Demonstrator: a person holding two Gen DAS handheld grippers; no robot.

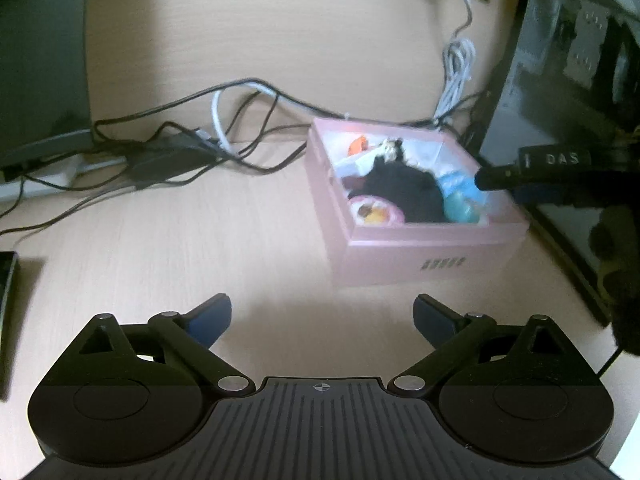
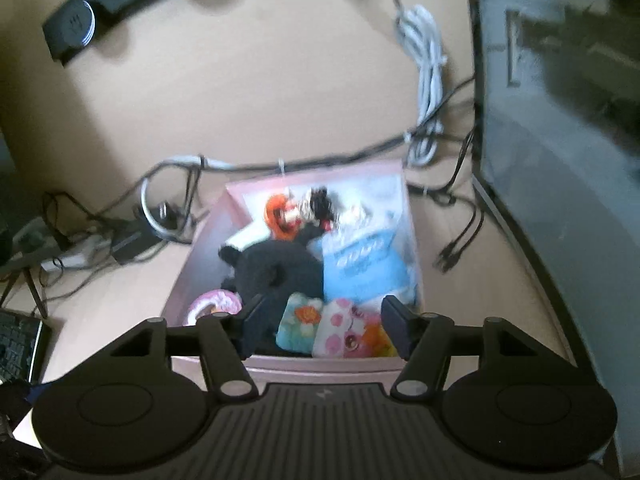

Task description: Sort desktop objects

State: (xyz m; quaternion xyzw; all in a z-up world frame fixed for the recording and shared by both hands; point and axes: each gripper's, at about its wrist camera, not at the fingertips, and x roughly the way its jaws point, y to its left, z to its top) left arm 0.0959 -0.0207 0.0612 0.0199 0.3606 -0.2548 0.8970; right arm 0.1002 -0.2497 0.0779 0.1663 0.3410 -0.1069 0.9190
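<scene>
My left gripper [image 1: 322, 318] hangs over bare desk [image 1: 200, 264], fingers spread wide, nothing between them. My right gripper [image 2: 322, 326] is above the near edge of the pink box [image 2: 320, 366], also spread and empty. The box sits beside the computer tower [image 2: 560, 160] and holds a black plush toy [image 2: 276, 272], a blue packet [image 2: 360, 264] and small trinkets. Cables [image 1: 180, 148] lie behind it.

A pale wood bench [image 1: 168, 248] carries a pink box [image 1: 400, 256] at right, tangled black cables [image 1: 168, 148] at far left, a coiled white cable [image 1: 456, 76] beyond, and a dark computer tower [image 2: 560, 160] at far right.
</scene>
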